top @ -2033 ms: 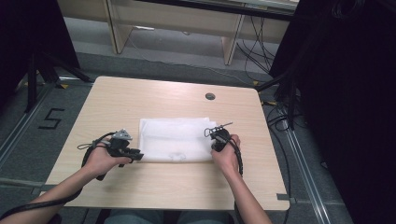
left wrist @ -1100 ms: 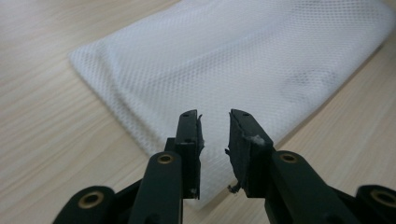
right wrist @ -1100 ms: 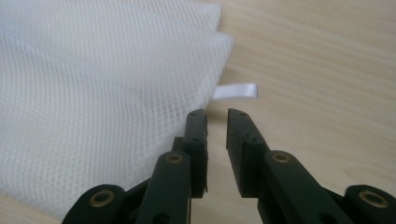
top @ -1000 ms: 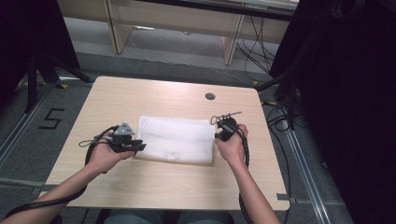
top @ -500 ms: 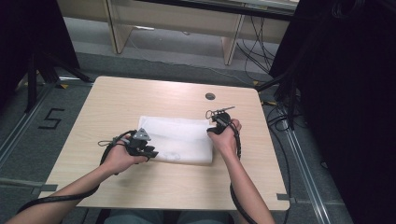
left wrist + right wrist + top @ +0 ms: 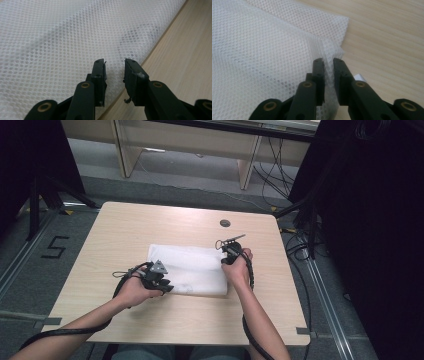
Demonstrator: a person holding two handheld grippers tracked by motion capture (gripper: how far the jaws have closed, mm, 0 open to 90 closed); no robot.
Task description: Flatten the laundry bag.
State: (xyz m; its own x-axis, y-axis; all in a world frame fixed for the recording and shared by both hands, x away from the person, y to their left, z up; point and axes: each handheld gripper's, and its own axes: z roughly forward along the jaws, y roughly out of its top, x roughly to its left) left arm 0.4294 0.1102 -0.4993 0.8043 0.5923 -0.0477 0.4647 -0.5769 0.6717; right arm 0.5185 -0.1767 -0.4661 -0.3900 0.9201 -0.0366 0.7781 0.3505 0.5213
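Note:
A white mesh cloth [image 6: 190, 267] lies folded flat on the light wooden table [image 6: 150, 225]. My left gripper [image 6: 169, 288] is at the cloth's near left edge. In the left gripper view, the gripper [image 6: 114, 63] is open just above the mesh [image 6: 62, 37], where its edge meets the table [image 6: 185, 50]. Its jaws have widened a little. My right gripper [image 6: 226, 254] is at the cloth's far right corner. Its jaws have just been closing. In the right gripper view, the gripper [image 6: 328, 61] pinches a raised fold of the mesh [image 6: 262, 45] beside bare table [image 6: 387, 30].
A round cable hole [image 6: 225, 223] sits in the table beyond the cloth. Black cables [image 6: 300, 245] trail on the floor at the right, and a taped "5" [image 6: 55, 247] marks the floor at the left. Desk legs [image 6: 250, 167] stand at the back.
My left hand has moved right from beside the cloth onto its near left edge. My right hand has shifted slightly left and away, to the far right corner. The cloth has stayed put.

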